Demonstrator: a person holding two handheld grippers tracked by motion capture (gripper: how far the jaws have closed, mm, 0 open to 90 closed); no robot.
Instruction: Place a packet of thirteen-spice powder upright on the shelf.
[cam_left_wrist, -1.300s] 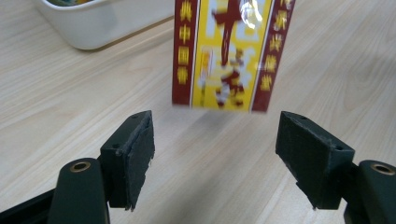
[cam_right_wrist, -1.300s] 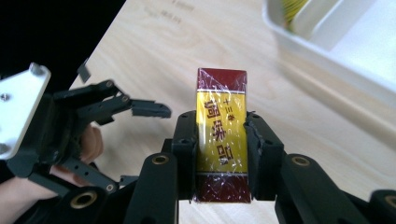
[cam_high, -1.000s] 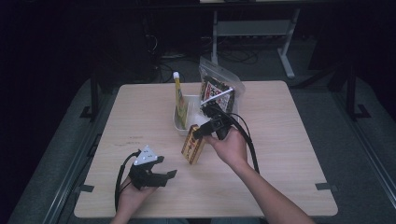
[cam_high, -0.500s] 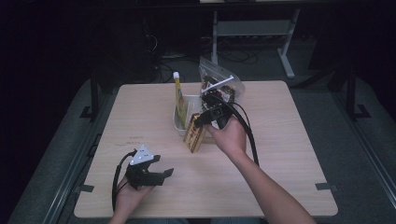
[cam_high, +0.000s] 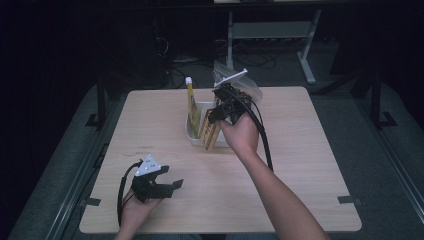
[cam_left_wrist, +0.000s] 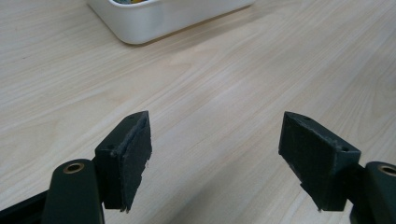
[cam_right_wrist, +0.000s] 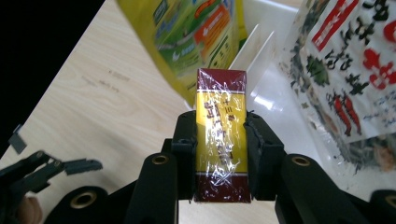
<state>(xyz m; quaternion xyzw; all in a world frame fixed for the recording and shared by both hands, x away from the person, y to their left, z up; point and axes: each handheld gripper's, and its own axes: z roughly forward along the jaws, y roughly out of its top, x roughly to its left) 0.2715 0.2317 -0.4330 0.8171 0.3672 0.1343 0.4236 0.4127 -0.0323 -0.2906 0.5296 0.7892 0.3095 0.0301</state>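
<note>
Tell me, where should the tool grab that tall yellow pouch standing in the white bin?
Probably its upper part, coming from above: the yellow pouch stands upright in the white bin, so its flat top sticks out free above the rim.

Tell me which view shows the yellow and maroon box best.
The right gripper view: the yellow and maroon box sits close up, wrapped in film, clamped between the right claw jaws. The high view shows it small, tilted at the white bin.

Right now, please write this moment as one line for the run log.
right gripper: shut on yellow-and-maroon box, over white bin edge | left gripper: open, holding nothing, near table front | green-yellow pouch: in bin
</note>
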